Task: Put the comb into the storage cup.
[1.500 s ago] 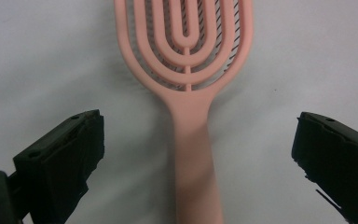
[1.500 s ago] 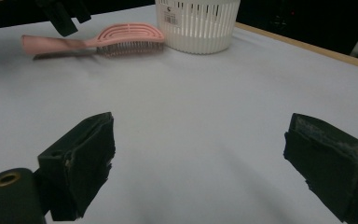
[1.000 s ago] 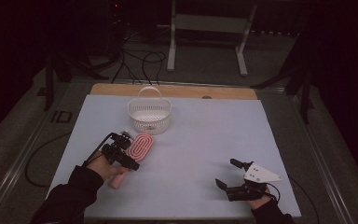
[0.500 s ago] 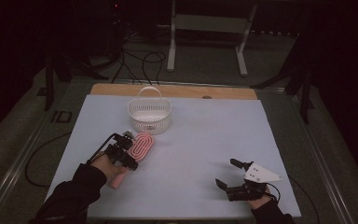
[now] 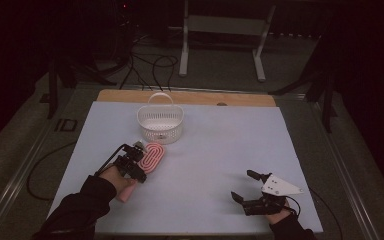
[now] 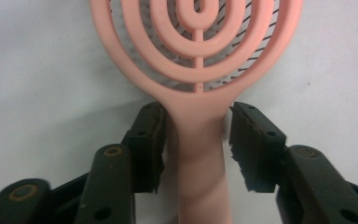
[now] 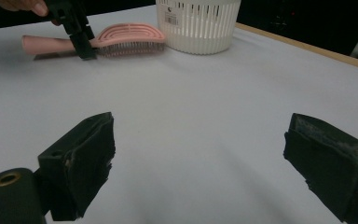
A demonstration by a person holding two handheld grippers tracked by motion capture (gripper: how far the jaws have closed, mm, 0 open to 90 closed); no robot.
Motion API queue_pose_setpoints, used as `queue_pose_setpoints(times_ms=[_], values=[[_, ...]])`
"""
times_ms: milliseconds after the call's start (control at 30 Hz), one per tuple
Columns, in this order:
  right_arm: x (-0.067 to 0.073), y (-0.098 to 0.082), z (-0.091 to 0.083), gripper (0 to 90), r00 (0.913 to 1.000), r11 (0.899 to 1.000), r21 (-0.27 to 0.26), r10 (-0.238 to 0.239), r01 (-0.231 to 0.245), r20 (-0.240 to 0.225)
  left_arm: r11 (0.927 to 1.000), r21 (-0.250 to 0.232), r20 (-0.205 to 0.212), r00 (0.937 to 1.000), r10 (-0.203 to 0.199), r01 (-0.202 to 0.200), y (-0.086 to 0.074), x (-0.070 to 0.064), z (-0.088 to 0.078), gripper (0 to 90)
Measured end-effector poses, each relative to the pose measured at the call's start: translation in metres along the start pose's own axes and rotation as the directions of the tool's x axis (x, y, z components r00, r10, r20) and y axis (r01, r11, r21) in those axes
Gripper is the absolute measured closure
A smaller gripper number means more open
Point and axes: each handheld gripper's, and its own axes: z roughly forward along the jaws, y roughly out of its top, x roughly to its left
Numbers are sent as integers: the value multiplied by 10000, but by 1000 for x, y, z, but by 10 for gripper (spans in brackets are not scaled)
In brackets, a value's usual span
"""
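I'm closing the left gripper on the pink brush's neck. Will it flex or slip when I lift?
Probably stiff: the pink brush looks like moulded plastic with open ribs, so likely light too. The left gripper has just been closing; one pad touches the neck, the other shows a gap. The smooth, tapering handle may slip, and the wide head beyond the pads may droop. The white basket stands close.

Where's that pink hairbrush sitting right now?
In the high view the pink hairbrush lies flat on the white table, left of centre, just in front of the white basket, its handle between the left gripper jaws.
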Motion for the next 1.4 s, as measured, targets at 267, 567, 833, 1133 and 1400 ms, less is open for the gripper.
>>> queue_pose_setpoints(times_ms=[267,567,833,1133,1400], values=[[0,0,0,83,10000,10000,-38,-6,6,-9,9998,-141,-335,9993,-136,131,-2,0,1,672],[1,1,0,83,10000,10000,-40,2,-2,-30,9999,-80,-366,9993,112,-115,-2,1,1,702],[1,1,0,83,10000,10000,-54,19,-19,-44,9996,-152,-159,9995,255,-257,-3,3,1,706],[0,1,0,83,10000,10000,-65,9,-9,-25,9941,-564,-389,9951,907,-928,-9,0,1,710],[0,1,0,83,10000,9999,-94,63,-63,-14,9846,-1127,-440,9906,1293,-1336,-18,-4,-5,710]])
